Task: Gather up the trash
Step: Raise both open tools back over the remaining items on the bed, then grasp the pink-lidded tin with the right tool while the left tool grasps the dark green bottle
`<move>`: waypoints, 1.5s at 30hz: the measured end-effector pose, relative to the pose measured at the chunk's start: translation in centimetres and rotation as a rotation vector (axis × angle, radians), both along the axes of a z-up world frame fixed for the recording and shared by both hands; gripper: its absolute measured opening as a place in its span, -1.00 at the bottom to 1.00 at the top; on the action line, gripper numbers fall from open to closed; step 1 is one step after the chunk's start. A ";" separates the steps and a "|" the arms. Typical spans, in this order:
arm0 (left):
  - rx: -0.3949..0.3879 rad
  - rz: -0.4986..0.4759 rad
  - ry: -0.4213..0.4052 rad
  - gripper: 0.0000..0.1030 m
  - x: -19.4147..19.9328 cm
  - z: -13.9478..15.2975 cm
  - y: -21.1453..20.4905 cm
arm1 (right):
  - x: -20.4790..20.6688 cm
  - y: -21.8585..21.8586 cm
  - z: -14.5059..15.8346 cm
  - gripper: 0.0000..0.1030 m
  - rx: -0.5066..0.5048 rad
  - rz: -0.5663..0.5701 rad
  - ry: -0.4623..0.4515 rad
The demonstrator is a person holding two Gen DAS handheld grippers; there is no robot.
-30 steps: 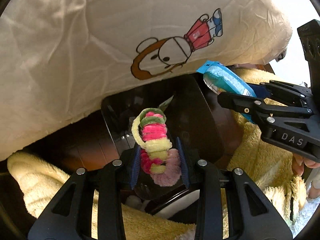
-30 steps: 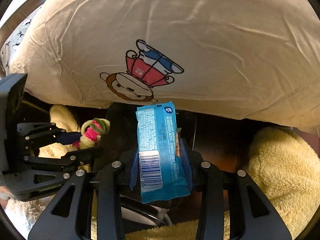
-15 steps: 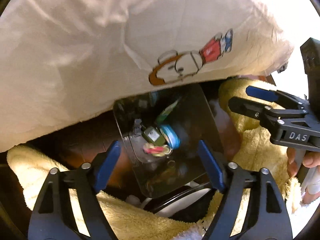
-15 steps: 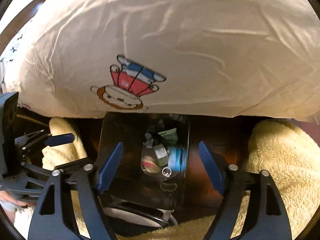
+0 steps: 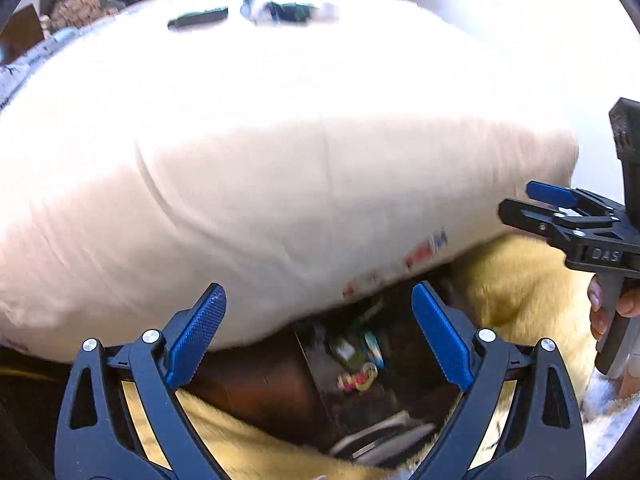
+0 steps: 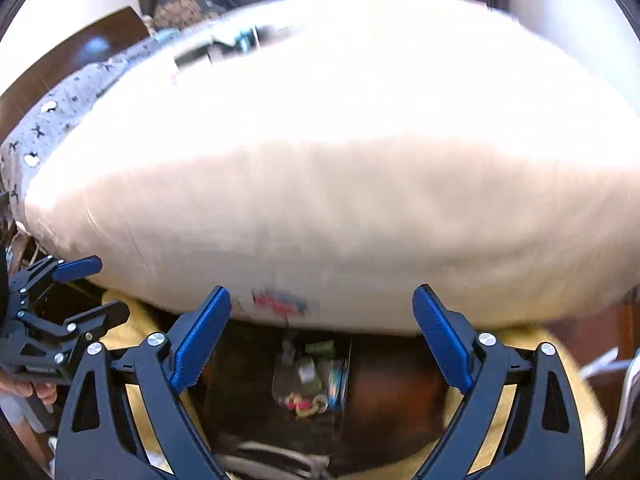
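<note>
Both your left gripper (image 5: 318, 336) and right gripper (image 6: 322, 338) have jaws wide and hold nothing. The trash (image 6: 316, 384) lies in the dark bin (image 6: 276, 412) on the floor, under the bed (image 6: 340, 208) edge, where dropped pieces land directly.

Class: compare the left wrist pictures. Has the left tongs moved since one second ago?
Yes. The left tongs have pulled up and back: the bin sits lower and smaller, and the cushion fills more of the view.
</note>
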State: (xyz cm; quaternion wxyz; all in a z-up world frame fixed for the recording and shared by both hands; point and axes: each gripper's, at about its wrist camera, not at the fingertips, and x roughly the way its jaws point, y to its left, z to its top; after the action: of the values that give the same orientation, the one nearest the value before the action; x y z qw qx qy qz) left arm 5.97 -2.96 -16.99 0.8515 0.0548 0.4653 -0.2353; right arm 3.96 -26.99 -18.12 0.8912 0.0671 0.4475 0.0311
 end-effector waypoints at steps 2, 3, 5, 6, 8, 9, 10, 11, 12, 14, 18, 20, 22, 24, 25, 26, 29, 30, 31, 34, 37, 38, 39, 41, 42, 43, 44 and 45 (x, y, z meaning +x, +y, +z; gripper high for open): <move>-0.002 0.019 -0.040 0.73 1.3 1.5 0.3 | 1.1 0.0 1.7 0.84 -0.017 0.006 -0.042; 0.003 0.032 -0.061 0.73 2.2 2.2 0.4 | 2.1 0.0 2.6 0.84 -0.032 0.007 -0.060; 0.004 0.045 -0.089 0.73 3.7 3.2 0.6 | 3.6 0.1 3.7 0.84 -0.046 0.012 -0.083; 0.002 0.049 -0.093 0.73 4.5 3.4 0.7 | 4.6 0.1 4.1 0.84 -0.049 0.013 -0.092; -0.003 0.062 -0.097 0.73 6.5 3.7 0.9 | 7.1 -0.1 4.8 0.84 -0.037 0.013 -0.094; -0.001 0.069 -0.098 0.73 7.6 3.8 0.9 | 8.8 -0.3 4.9 0.84 -0.032 0.012 -0.092; 0.005 0.076 -0.100 0.73 8.2 3.9 1.0 | 9.9 -0.4 5.1 0.83 -0.040 0.007 -0.091; 0.013 0.083 -0.105 0.73 9.1 4.0 1.0 | 11.0 -0.5 5.2 0.80 -0.055 0.003 -0.092; 0.020 0.087 -0.111 0.73 10.1 4.1 0.9 | 12.2 -0.3 5.1 0.76 -0.076 0.002 -0.100; 0.022 0.100 -0.113 0.73 11.8 4.1 0.9 | 14.8 0.2 5.3 0.52 -0.116 0.012 -0.109; 0.003 0.123 -0.114 0.72 14.6 4.4 0.8 | 19.2 1.5 5.2 0.46 -0.118 0.040 -0.095; 0.000 0.128 -0.110 0.72 16.0 4.3 0.5 | 21.3 2.2 5.2 0.46 -0.137 0.049 -0.097; 0.005 0.130 -0.107 0.72 17.0 4.2 0.1 | 23.1 2.9 5.0 0.46 -0.153 0.057 -0.092; 0.010 0.129 -0.109 0.72 17.7 4.2 -0.2 | 24.4 3.5 4.8 0.46 -0.157 0.071 -0.079; 0.011 0.127 -0.109 0.72 18.0 4.2 -0.3 | 25.0 3.8 4.8 0.46 -0.163 0.076 -0.076; 0.011 0.126 -0.108 0.72 18.3 4.3 -0.4 | 25.4 4.0 4.7 0.46 -0.168 0.079 -0.075; 0.001 0.123 -0.104 0.72 19.3 4.4 -0.7 | 26.9 4.5 4.8 0.47 -0.160 0.089 -0.073; -0.001 0.123 -0.103 0.72 19.6 4.4 -0.7 | 27.4 4.7 4.9 0.47 -0.153 0.094 -0.072; -0.004 0.125 -0.101 0.72 20.0 4.4 -0.7 | 27.9 4.8 4.9 0.48 -0.154 0.095 -0.070; -0.012 0.144 -0.102 0.72 21.2 4.7 -0.3 | 29.0 4.9 4.7 0.49 -0.159 0.093 -0.057; -0.019 0.179 -0.101 0.72 22.6 5.0 0.5 | 29.7 4.6 4.5 0.48 -0.139 0.100 -0.052; -0.020 0.192 -0.101 0.72 23.3 5.1 0.8 | 29.9 4.6 4.5 0.46 -0.136 0.104 -0.052; -0.019 0.206 -0.100 0.72 24.0 5.2 1.1 | 30.0 4.7 4.5 0.39 -0.131 0.111 -0.055; -0.024 0.222 -0.092 0.71 25.3 5.4 1.3 | 30.0 4.7 4.5 0.38 -0.127 0.117 -0.058; -0.027 0.231 -0.087 0.71 26.0 5.4 1.5 | 29.9 4.7 4.5 0.38 -0.127 0.121 -0.058; -0.026 0.245 -0.086 0.72 26.8 5.4 1.6 | 29.7 4.6 4.5 0.38 -0.126 0.127 -0.058; -0.024 0.247 -0.088 0.72 27.3 5.4 1.6 | 29.6 4.6 4.5 0.38 -0.125 0.132 -0.055; -0.025 0.245 -0.088 0.72 27.7 5.3 1.5 | 29.4 4.6 4.5 0.38 -0.124 0.135 -0.054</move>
State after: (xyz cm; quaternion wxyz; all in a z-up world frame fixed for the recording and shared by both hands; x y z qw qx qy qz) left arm 33.70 -1.48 -11.68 0.8941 -0.0030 0.4279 -0.1325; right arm 33.40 -22.40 -13.63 0.9013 -0.0195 0.4279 0.0650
